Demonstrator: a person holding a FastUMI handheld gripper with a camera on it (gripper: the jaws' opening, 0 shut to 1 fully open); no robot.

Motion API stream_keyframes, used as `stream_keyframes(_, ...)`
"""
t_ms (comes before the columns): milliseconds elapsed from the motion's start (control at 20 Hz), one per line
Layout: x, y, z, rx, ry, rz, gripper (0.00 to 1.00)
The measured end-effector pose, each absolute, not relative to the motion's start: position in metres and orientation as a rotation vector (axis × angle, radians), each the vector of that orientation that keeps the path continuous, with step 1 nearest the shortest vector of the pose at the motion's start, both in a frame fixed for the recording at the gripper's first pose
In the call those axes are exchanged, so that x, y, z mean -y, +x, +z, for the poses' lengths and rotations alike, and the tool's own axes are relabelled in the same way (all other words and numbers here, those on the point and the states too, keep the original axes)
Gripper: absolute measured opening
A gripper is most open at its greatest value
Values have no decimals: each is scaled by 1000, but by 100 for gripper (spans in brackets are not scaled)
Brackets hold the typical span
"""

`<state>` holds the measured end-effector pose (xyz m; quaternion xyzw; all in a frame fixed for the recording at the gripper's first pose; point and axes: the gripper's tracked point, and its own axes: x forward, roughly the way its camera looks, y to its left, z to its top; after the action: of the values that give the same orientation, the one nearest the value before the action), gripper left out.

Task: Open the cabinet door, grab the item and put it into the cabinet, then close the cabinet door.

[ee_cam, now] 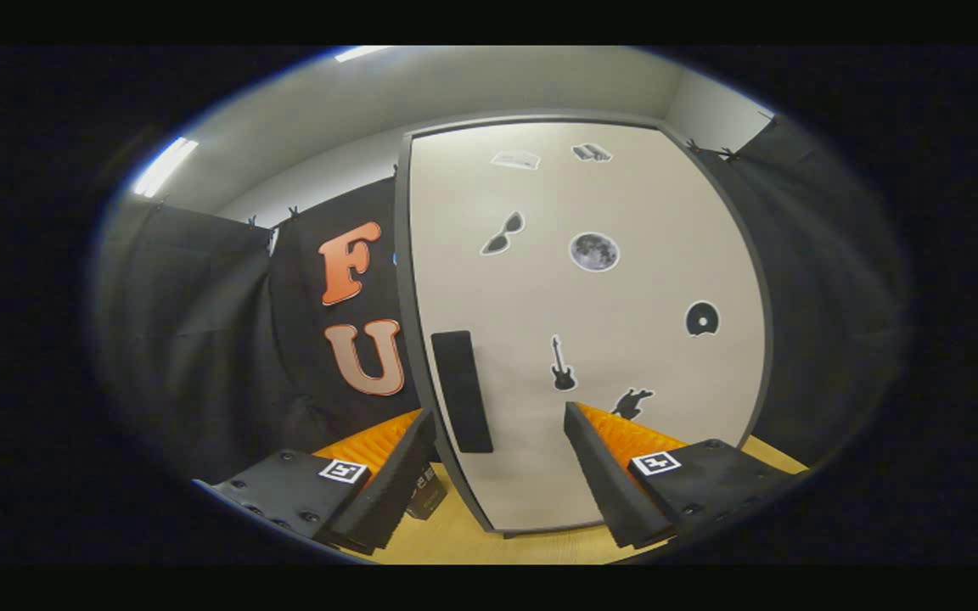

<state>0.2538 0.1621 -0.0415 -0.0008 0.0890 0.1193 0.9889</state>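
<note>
- Two fingers of the gripper (pixel 499 424) stand wide apart with nothing between them; the jaws hold nothing.
- The gripper points straight at the cabinet door (pixel 608 288), which is closed and stands just ahead of the fingertips.
- Near the door's left edge, a dark rectangular handle (pixel 462 390) sits upright, ahead of the gap and closer to the left finger, not touched.
- Stickers dot the door: sunglasses (pixel 503 233), a moon (pixel 594 252), a disc (pixel 701 319), a guitar (pixel 562 365).
- The cabinet rests on a pale wooden tabletop (pixel 540 545) that runs beneath the fingers.
- A small dark item (pixel 426 496) sits on the tabletop just left of the cabinet, partly hidden by the left finger; what it is cannot be told.
- Black cloth (pixel 200 339) hangs to the left and right of the cabinet.
</note>
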Motion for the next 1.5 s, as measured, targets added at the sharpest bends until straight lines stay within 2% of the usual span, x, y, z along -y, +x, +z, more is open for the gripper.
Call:
stream_keyframes(200,-174,279,-63,-220,-15,221,97)
stream_keyframes(250,-174,284,-68,-225,-22,218,95)
stream_keyframes(500,-180,296,-77,-253,-22,216,71)
stream_keyframes(550,-184,295,-77,-247,-27,228,62)
stream_keyframes(750,-188,299,-78,-195,-66,217,41)
stream_keyframes(900,-188,295,-78,-199,-81,249,30)
stream_keyframes(1100,-187,282,-75,-219,-81,282,31)
stream_keyframes(1500,-152,190,-56,-250,-46,476,30)
